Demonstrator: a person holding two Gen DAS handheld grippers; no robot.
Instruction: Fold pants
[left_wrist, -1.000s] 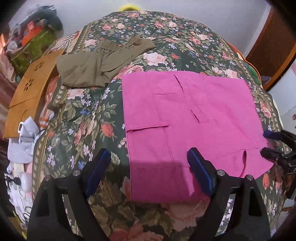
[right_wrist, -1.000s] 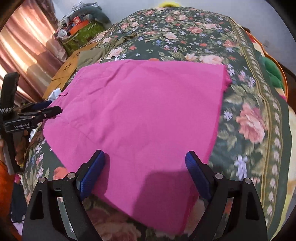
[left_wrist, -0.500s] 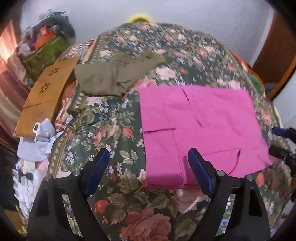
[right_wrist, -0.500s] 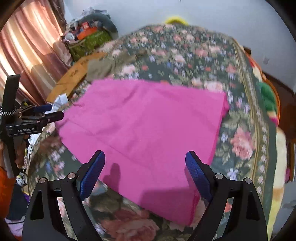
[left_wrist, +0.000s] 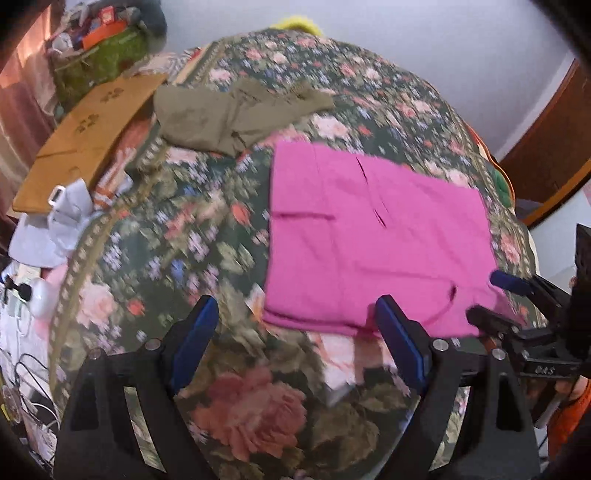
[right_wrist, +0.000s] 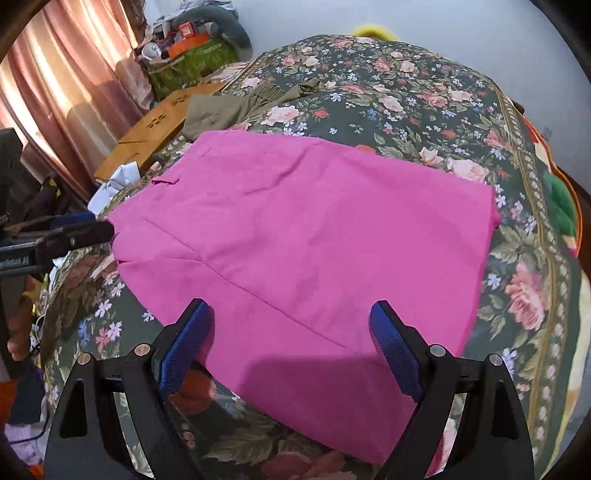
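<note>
Pink pants (left_wrist: 373, 240) lie folded flat in a rough square on the floral bedspread (left_wrist: 177, 229); they also fill the right wrist view (right_wrist: 306, 236). My left gripper (left_wrist: 299, 343) is open and empty, hovering above the bed off the pants' near left corner. My right gripper (right_wrist: 291, 343) is open and empty above the near edge of the pants. The right gripper also shows at the right edge of the left wrist view (left_wrist: 491, 295), near the pants' corner. The left gripper shows at the left edge of the right wrist view (right_wrist: 92, 225).
Olive-green pants (left_wrist: 229, 114) lie crumpled at the far side of the bed. A wooden board (left_wrist: 88, 136) and white clothes (left_wrist: 55, 225) lie off the bed's left side. A green bin with clutter (right_wrist: 192, 62) stands by the curtain (right_wrist: 55, 92).
Both grippers have pulled back and up from the pants, so the fabric looks smaller. The left gripper has drifted left, off the pants. The pants lie unchanged.
</note>
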